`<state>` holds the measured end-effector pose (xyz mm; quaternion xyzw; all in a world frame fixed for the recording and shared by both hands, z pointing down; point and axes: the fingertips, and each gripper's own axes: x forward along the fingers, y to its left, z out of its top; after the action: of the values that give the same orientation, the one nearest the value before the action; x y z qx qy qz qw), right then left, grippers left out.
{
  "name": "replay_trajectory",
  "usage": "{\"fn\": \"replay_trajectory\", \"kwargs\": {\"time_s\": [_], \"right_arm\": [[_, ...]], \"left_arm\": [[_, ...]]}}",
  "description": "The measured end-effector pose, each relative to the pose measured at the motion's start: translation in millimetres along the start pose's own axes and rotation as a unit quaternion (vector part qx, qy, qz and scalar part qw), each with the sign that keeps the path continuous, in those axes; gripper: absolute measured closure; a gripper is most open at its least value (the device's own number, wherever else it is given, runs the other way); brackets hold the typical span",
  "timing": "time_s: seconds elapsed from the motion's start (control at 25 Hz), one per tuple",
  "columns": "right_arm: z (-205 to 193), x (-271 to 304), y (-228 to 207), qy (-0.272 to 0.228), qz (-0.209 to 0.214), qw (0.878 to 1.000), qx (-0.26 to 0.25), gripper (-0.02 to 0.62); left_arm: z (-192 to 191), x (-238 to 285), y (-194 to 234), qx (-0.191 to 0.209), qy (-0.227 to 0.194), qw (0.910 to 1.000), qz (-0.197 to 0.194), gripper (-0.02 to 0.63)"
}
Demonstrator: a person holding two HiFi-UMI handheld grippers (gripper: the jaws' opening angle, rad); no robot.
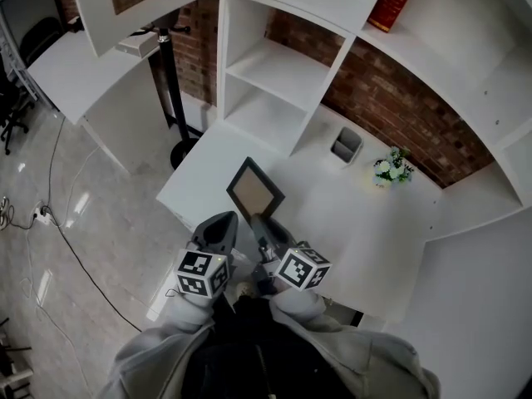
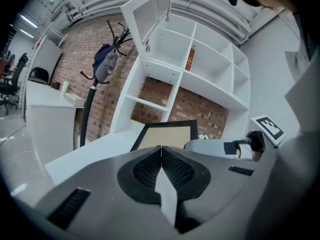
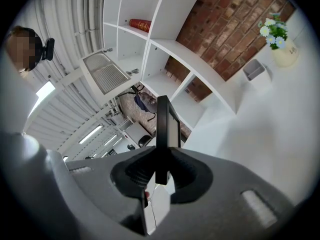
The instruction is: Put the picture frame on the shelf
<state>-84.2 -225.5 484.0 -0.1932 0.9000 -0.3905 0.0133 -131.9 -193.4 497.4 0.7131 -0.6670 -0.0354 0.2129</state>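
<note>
frame: The frame is sitting clamped in my right jaws, which are gripping it by its near edge. It is hanging over the near part of the counter; I cannot tell whether its far edge is touching the top.
frame's long axis: In the right gripper view it is showing edge-on, a thin dark bar running straight out from the pads and away from me. In the left gripper view its tan face is tilting back.
shelf from the frame: The shelf is lying straight ahead, beyond the frame's far edge, its open compartments facing me and well apart from the frame.
right jaws: They are pressing on the frame from both sides and pointing toward the shelf.
left jaws: My left jaws are resting together on nothing, just beside the right gripper and short of the frame.
nearer hand: The right is carrying the frame. I am judging that the coming move is a forward reach on that side, leading with the far edge.
</note>
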Motion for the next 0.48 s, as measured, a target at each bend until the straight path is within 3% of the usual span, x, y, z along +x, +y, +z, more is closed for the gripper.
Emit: {"fn": "replay_trajectory", "kwargs": {"time_s": [0.48], "right_arm": [[28, 53, 0, -0.057, -0.039, 0.997, 0.034, 0.529]], "left_arm": [[41, 40, 38, 0.032, 0.035, 0.9968, -0.064, 0.601]]}}
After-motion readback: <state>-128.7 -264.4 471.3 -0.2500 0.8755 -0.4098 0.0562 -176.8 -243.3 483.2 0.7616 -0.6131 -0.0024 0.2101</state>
